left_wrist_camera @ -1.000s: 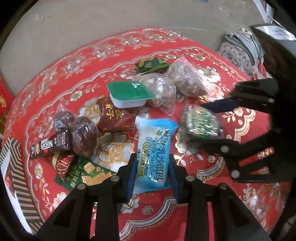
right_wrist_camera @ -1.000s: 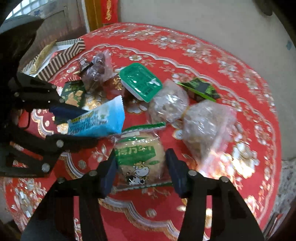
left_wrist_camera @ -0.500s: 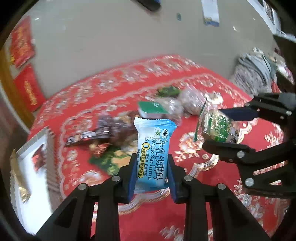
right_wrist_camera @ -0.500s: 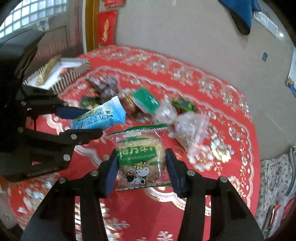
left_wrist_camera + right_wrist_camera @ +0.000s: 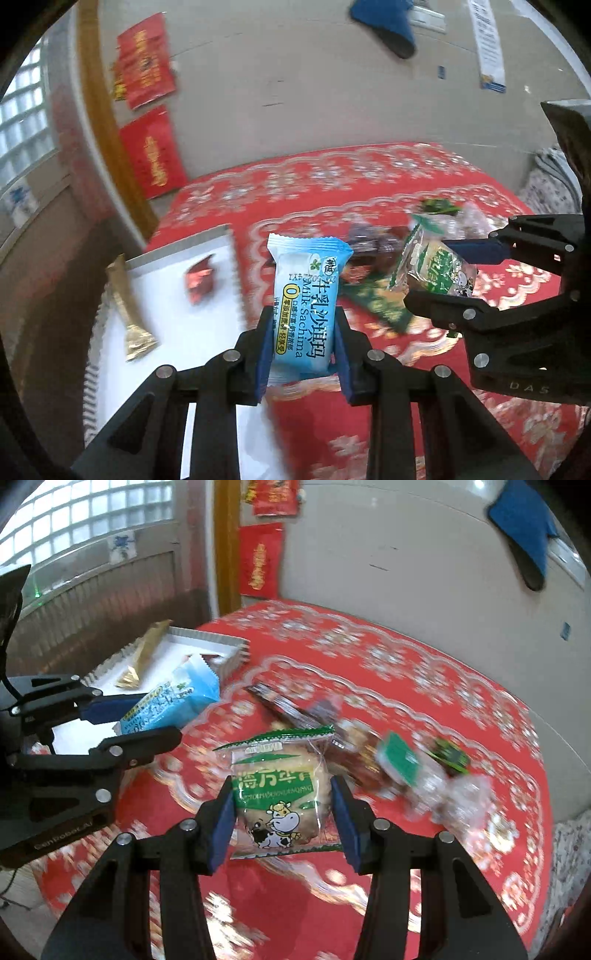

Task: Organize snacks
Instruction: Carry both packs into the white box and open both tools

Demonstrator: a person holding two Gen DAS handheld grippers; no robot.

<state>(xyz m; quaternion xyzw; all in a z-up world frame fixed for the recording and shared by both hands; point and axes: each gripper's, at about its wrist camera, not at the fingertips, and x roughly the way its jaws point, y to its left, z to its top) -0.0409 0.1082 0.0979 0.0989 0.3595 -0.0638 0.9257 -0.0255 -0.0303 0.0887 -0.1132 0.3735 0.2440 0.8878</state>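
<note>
Left gripper point(image 5: 301, 347) clamped on the blue Sachima pack point(image 5: 306, 299), right gripper point(image 5: 282, 819) clamped on the green cow-print cake pack point(image 5: 280, 794), both raised clear of the cloth, presumably for carrying to the white tray point(image 5: 177, 332) just left of the left gripper.

I've lifted my blue Milk Sachima packet point(image 5: 308, 302) and clear green-labelled cow-print cake packet point(image 5: 279, 794) leftward, toward the white fluted tray point(image 5: 207, 314).

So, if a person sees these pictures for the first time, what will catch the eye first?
Probably the two held snacks: the left gripper clamps a blue Milk Sachima packet, the right gripper a green cow-print cake packet. Behind them, the red tablecloth with loose snacks, and a white tray at left.
</note>
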